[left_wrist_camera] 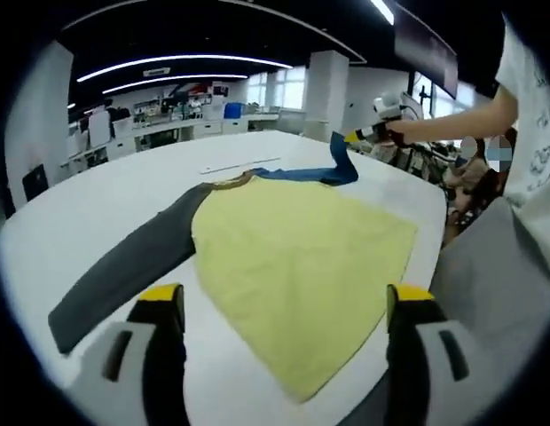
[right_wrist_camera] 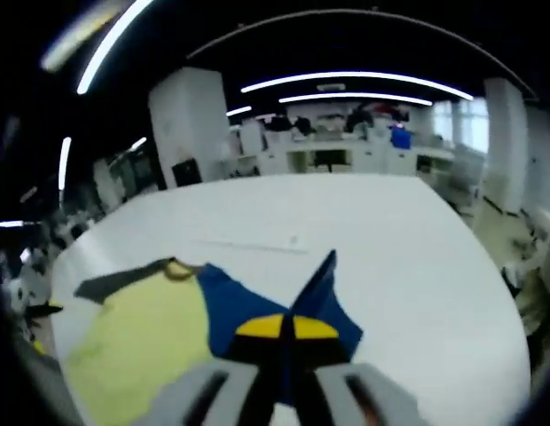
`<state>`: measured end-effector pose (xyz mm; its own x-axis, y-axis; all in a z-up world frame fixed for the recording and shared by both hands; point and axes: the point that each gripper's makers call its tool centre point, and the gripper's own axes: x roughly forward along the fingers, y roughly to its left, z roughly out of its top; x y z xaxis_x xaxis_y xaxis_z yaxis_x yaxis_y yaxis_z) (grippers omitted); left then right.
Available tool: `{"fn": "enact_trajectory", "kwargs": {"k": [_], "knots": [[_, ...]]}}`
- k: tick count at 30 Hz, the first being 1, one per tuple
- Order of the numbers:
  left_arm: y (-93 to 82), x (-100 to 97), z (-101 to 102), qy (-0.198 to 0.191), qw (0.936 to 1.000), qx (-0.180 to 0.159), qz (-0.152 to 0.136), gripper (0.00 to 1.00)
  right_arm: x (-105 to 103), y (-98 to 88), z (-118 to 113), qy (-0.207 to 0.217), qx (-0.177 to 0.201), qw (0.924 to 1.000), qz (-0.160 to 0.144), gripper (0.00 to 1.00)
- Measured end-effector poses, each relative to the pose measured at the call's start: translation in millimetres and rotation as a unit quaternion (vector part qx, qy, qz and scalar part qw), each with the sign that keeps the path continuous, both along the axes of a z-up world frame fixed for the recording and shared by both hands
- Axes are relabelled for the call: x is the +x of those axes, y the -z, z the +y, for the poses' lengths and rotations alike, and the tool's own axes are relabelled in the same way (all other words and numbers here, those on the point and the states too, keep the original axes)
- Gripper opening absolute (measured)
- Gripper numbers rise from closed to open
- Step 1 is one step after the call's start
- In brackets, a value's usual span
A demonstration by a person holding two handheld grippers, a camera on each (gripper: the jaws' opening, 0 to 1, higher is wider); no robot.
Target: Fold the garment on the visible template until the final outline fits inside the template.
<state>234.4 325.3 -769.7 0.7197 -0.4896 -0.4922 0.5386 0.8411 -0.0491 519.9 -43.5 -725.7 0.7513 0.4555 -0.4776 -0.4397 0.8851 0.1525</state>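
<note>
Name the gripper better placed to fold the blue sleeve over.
Right. The right gripper is shut on the blue sleeve, lifted off the table. The left gripper hangs open over the yellow body.

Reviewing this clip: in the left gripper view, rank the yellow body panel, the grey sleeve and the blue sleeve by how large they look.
1. yellow body panel
2. grey sleeve
3. blue sleeve

The blue sleeve lies farther from the camera and is lifted by the right gripper, so its small look is partly distance.

White table (left_wrist_camera: 284,146), background office desks (left_wrist_camera: 182,124), white pillar (right_wrist_camera: 193,124)
</note>
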Motion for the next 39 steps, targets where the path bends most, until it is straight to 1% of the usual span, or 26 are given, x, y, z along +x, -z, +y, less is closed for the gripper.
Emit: {"fn": "enact_trajectory", "kwargs": {"k": [1, 2, 3, 4, 5, 6, 8, 10, 11, 12, 13, 15, 16, 17, 19, 20, 21, 24, 25, 27, 28, 30, 33, 35, 37, 39], "knots": [[0.2, -1.5, -2, 0.003, 1.0, 0.005, 0.001, 0.94, 1, -3.4, 8, -0.006, 0.007, 1.0, -0.003, 0.0], [1.8, -2.7, -2, 0.005, 0.9998, 0.022, 0.001, 0.93, 4, -8.7, 22, -0.016, 0.018, 0.9997, -0.006, 0.0], [3.4, -1.1, 2, 0.005, 0.9994, 0.033, -0.002, 0.92, 5, -11.9, 31, -0.025, 0.024, 0.9994, -0.008, 0.0], [3.0, -1.1, 1, 0.005, 0.9996, 0.029, -0.003, 0.92, 4, -16.9, 46, -0.033, 0.033, 0.9988, -0.014, 0.0], [3.2, -1.1, 3, 0.004, 0.9997, 0.025, -0.002, 0.92, 3, -18.6, 55, -0.042, 0.039, 0.9983, -0.013, 0.0], [3.2, -1.5, 4, 0.001, 0.9998, 0.019, -0.001, 0.92, -4, -21.5, 68, -0.049, 0.044, 0.9978, -0.014, 0.0], [3.1, -1.4, 4, -0.001, 0.9998, 0.019, -0.005, 0.91, -6, -24.1, 84, -0.063, 0.048, 0.9967, -0.019, 0.0], [4.7, -3.4, 5, -0.005, 0.9998, 0.018, -0.003, 0.92, -6, -25.2, 102, -0.079, 0.061, 0.9948, -0.018, 0.0], [6.9, -3.7, 7, -0.006, 0.9998, 0.016, -0.002, 0.92, -7, -26.3, 115, -0.089, 0.071, 0.9934, -0.015, 0.0], [8.1, -3.8, 9, -0.008, 0.9998, 0.016, -0.001, 0.91, -6, -27.8, 123, -0.091, 0.077, 0.9927, -0.016, 0.0], [10.3, -4.2, 11, -0.011, 0.9997, 0.019, 0.002, 0.9, -7, -30.7, 136, -0.097, 0.096, 0.9906, -0.012, 0.0], [11.4, -5.0, 13, -0.014, 0.9997, 0.02, 0.003, 0.9, -16, -35.1, 163, -0.113, 0.121, 0.9862, -0.009, 0.0], [11.6, -5.7, 14, -0.014, 0.9997, 0.018, 0.005, 0.9, -17, -35.7, 170, -0.118, 0.122, 0.9855, -0.011, 0.0], [12.0, -6.1, 15, -0.015, 0.9997, 0.017, 0.005, 0.89, -19, -35.7, 184, -0.125, 0.122, 0.9846, -0.011, 0.0], [14.0, -7.1, 17, -0.017, 0.9996, 0.02, 0.008, 0.88, -19, -36.5, 200, -0.134, 0.125, 0.9829, -0.013, 0.0], [15.0, -7.5, 18, -0.016, 0.9996, 0.02, 0.008, 0.88, -24, -38.4, 214, -0.146, 0.133, 0.9802, -0.012, 0.0], [15.2, -7.7, 18, -0.018, 0.9996, 0.02, 0.008, 0.88, -26, -38.5, 222, -0.151, 0.132, 0.9795, -0.013, 0.0], [17.2, -7.2, 22, -0.024, 0.9994, 0.024, 0.009, 0.86, -30, -34.0, 257, -0.181, 0.14, 0.9734, -0.001, 0.0], [17.7, -7.3, 23, -0.025, 0.9993, 0.025, 0.01, 0.86, -30, -33.6, 260, -0.184, 0.14, 0.9729, -0.001, 0.0], [17.7, -7.1, 25, -0.028, 0.9994, 0.02, 0.01, 0.86, -41, -30.2, 284, -0.204, 0.132, 0.97, -0.001, 0.0], [18.1, -6.8, 26, -0.03, 0.9993, 0.019, 0.011, 0.85, -43, -30.0, 286, -0.205, 0.132, 0.9698, -0.001, 0.0], [19.3, -7.2, 26, -0.031, 0.9992, 0.021, 0.012, 0.85, -51, -24.7, 306, -0.218, 0.133, 0.9668, 0.007, 0.0], [20.2, -7.3, 25, -0.031, 0.9992, 0.02, 0.013, 0.84, -53, -13.0, 323, -0.228, 0.111, 0.9672, 0.009, 0.0], [20.8, -7.7, 25, -0.031, 0.9992, 0.022, 0.013, 0.84, -58, -4.5, 334, -0.234, 0.11, 0.9656, 0.022, 0.0], [20.9, -8.2, 24, -0.03, 0.9992, 0.022, 0.014, 0.84, -56, 3.7, 338, -0.233, 0.095, 0.9676, 0.021, 0.0], [21.2, -8.6, 23, -0.031, 0.9992, 0.022, 0.015, 0.84, -54, 14.3, 343, -0.229, 0.09, 0.9688, 0.033, 0.0]]}}
